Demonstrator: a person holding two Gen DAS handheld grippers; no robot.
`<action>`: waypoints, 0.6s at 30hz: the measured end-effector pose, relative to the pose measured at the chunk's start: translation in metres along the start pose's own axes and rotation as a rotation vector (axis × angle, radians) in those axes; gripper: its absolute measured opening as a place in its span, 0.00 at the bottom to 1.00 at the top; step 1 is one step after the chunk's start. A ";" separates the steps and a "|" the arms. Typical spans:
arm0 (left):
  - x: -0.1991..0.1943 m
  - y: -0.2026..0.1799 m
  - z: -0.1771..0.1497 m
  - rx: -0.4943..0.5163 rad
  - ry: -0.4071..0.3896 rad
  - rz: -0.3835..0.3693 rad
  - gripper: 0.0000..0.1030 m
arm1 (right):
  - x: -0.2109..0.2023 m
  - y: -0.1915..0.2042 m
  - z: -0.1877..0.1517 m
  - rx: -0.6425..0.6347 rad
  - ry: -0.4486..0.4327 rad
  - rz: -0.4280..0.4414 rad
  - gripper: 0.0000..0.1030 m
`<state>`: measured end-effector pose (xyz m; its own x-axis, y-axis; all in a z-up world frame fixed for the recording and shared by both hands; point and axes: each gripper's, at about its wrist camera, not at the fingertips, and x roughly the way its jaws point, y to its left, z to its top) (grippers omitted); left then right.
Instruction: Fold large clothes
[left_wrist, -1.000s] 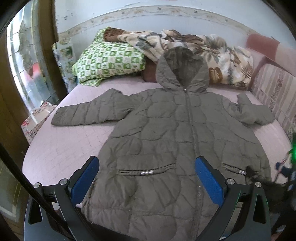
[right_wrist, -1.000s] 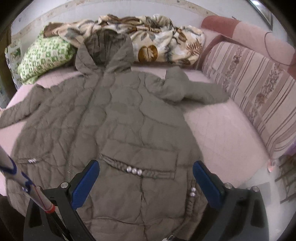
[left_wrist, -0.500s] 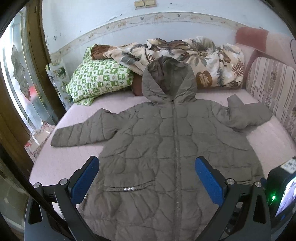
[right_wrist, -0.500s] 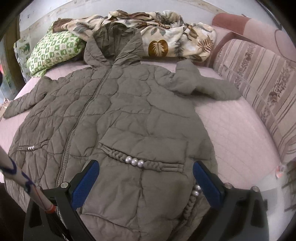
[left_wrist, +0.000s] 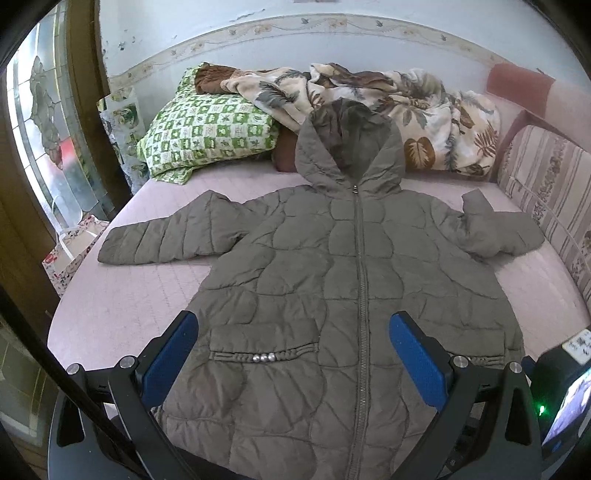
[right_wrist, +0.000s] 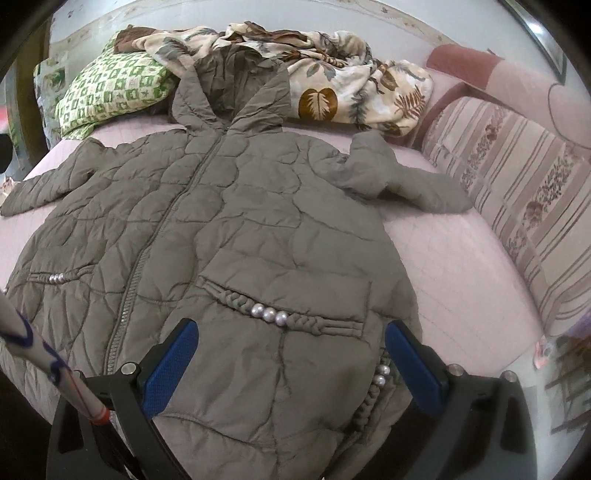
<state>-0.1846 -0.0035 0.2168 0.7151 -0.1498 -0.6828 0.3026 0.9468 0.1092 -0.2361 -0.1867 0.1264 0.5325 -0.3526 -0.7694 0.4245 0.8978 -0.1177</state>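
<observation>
Both my left claw (left_wrist: 293, 352) and right claw (right_wrist: 291, 349) hang released over the flat coat (left_wrist: 354, 295) on the bed (left_wrist: 129, 302), folding unstarted; next I'd grasp the sleeve (left_wrist: 162, 240) at ten o'clock.

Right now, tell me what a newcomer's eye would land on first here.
A large olive quilted hooded coat dominates, spread flat and zipped up on the pink bed, sleeves out to both sides, its hood resting against a leaf-print blanket beside a green checked pillow. The left gripper and right gripper hover open over the hem.
</observation>
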 end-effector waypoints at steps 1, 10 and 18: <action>0.000 0.002 0.000 -0.004 0.000 0.001 1.00 | -0.001 0.002 0.000 -0.008 -0.003 -0.001 0.99; 0.006 0.011 -0.003 -0.035 0.023 0.053 1.00 | -0.003 0.017 -0.010 -0.066 -0.013 -0.002 0.99; 0.009 0.026 -0.004 -0.051 -0.008 0.099 1.00 | -0.006 0.014 -0.010 -0.035 -0.035 0.011 0.99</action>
<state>-0.1727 0.0211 0.2108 0.7449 -0.0563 -0.6648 0.1977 0.9703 0.1394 -0.2407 -0.1691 0.1235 0.5624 -0.3509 -0.7487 0.3931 0.9101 -0.1312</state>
